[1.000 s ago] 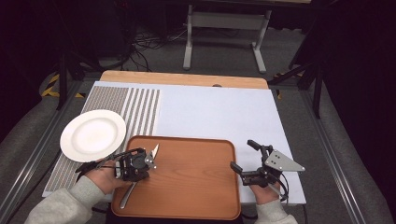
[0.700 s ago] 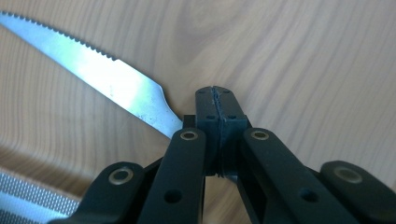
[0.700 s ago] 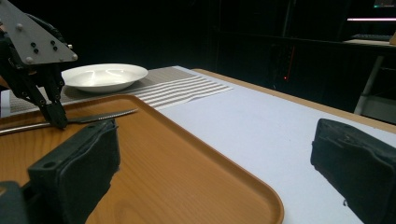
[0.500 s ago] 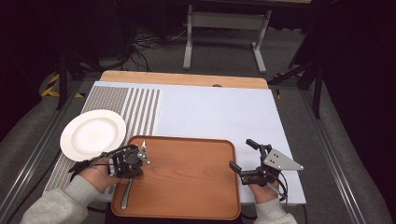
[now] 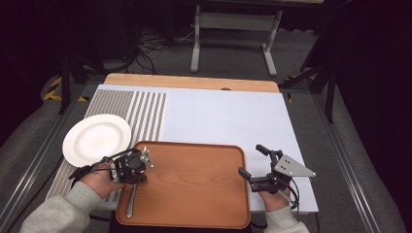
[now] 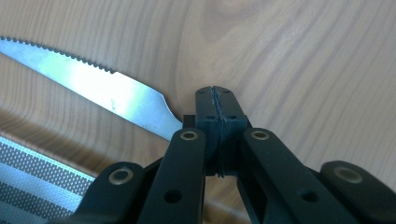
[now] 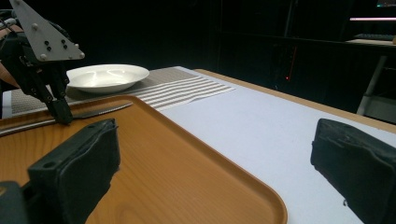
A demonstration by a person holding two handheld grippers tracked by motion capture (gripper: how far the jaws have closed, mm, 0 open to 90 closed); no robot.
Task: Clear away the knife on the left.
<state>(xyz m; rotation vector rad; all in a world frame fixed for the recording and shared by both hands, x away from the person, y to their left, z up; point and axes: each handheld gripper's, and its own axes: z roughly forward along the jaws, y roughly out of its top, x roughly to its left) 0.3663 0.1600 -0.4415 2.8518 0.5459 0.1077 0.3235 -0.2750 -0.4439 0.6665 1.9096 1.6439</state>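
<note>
A knife [image 5: 132, 194] lies along the left edge of a wooden tray [image 5: 194, 189], blade pointing away from the person. The left gripper [image 5: 141, 162], jaws pressed together, touches it. The right gripper [image 5: 252, 162] hovers spread wide beside the tray's right edge.

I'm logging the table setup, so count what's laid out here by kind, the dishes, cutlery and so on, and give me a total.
Plates: 1, the white plate
Knives: 1, the knife lying on the tray
Trays: 1, the wooden tray
Striped mats: 1, the striped mat
Total: 4
</note>
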